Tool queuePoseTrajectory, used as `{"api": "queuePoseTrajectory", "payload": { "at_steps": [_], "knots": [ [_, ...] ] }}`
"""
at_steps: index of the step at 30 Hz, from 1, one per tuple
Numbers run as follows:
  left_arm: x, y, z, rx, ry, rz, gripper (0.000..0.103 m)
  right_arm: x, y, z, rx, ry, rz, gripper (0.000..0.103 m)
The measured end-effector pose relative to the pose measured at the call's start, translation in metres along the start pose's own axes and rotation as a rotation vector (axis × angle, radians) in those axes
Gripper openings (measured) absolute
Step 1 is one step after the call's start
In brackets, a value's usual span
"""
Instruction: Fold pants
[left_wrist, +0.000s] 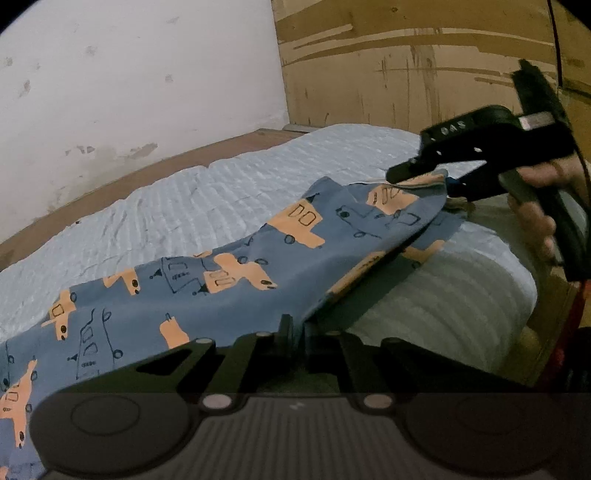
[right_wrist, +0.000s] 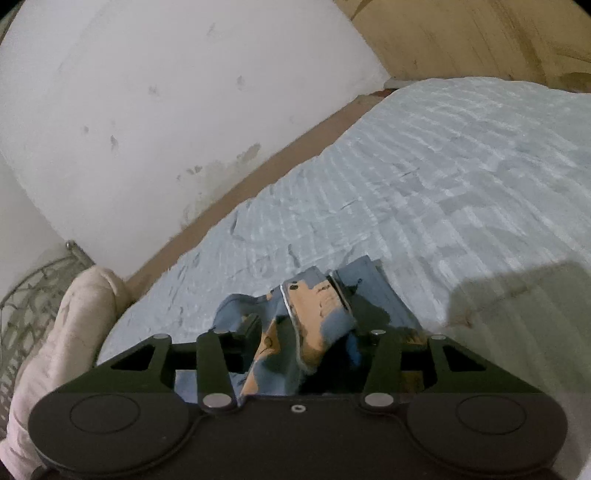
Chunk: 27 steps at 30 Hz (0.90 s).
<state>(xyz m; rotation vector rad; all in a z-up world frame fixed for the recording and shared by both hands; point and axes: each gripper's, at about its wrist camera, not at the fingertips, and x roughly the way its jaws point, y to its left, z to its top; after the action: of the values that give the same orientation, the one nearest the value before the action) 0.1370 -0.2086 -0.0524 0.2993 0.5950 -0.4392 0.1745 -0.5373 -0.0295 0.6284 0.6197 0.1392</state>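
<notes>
The pants are blue with orange truck prints. In the left wrist view they stretch from lower left up to the upper right, lifted above the light blue bedspread. My left gripper is shut on the pants' near edge. My right gripper shows at the upper right, held by a hand, shut on the far end of the pants. In the right wrist view the bunched pants sit pinched in my right gripper above the bedspread.
A white wall and a wooden bed frame edge run along the far side. A cardboard-like brown panel stands behind the bed. A pale pillow and a wire basket lie at the left.
</notes>
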Motion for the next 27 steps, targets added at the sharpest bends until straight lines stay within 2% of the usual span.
{"api": "queuePoseTrajectory", "payload": {
  "at_steps": [3,4,7,9,13,17,18,20,23,25,27],
  "knots": [
    [0.000,0.001,0.000,-0.018,-0.001,0.000,0.005,0.010,-0.008,0.009,0.032,0.021,0.017,0.045],
    [0.000,0.002,0.000,-0.024,-0.001,0.001,0.005,0.013,-0.010,0.013,0.038,0.023,0.011,0.034],
    [-0.001,0.003,0.002,-0.046,-0.001,0.005,0.005,0.018,-0.007,0.019,-0.004,0.029,-0.046,0.011],
    [-0.001,0.003,0.003,-0.057,-0.003,0.007,0.005,0.020,0.002,0.021,-0.074,0.034,-0.067,0.006],
    [-0.002,0.002,0.003,-0.062,-0.009,0.012,0.005,0.015,0.021,0.021,-0.216,-0.003,-0.100,0.004],
    [-0.002,0.002,0.003,-0.059,-0.019,0.005,0.009,-0.009,0.022,0.020,-0.252,-0.100,-0.134,0.004],
    [-0.001,0.003,0.002,-0.061,-0.012,0.004,0.013,-0.013,0.021,0.015,-0.259,-0.113,-0.146,0.004],
    [0.002,0.003,-0.001,-0.067,0.000,0.005,0.014,-0.014,0.019,0.002,-0.304,-0.113,-0.199,0.004],
    [0.000,0.004,-0.002,-0.070,-0.006,0.005,0.026,-0.006,0.012,-0.016,-0.363,-0.080,-0.264,0.004],
    [-0.003,0.006,-0.002,-0.078,-0.012,0.001,0.048,-0.004,0.007,-0.021,-0.363,-0.078,-0.277,0.004],
    [-0.006,0.011,-0.002,-0.096,-0.014,-0.007,0.059,-0.003,0.007,-0.021,-0.367,-0.089,-0.284,0.004]
  ]
}}
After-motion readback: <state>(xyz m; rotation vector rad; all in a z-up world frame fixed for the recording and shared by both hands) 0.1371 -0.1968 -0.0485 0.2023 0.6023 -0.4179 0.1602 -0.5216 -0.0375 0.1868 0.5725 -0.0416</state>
